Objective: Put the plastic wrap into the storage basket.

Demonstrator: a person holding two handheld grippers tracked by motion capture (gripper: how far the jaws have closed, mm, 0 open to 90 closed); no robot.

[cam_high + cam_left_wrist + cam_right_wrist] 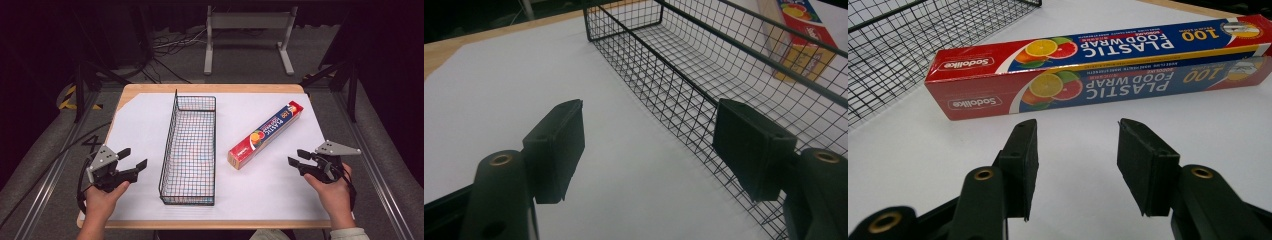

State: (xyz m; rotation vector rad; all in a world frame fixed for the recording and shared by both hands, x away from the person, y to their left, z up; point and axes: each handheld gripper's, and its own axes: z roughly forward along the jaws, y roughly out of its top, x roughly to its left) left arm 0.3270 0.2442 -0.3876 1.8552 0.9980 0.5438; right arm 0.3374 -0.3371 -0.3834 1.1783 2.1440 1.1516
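A long red and blue box of plastic food wrap (266, 134) lies slantwise on the white sheet, right of a black wire basket (191, 145) that holds nothing. My right gripper (296, 158) stands open near the table's right front, a short way right of the box's near end. In the right gripper view the box (1098, 65) lies across just beyond the open gripper (1077, 150), with nothing between the pads. My left gripper (133, 158) is open just left of the basket; in the left gripper view the basket (704, 65) runs along the right of the gripper (649, 135).
White paper (140, 125) covers most of the wooden table (210, 88). Bare paper lies left of the basket and in front of the box. Beyond the table are a metal stand (247, 30) and floor cables. Rails run along both sides.
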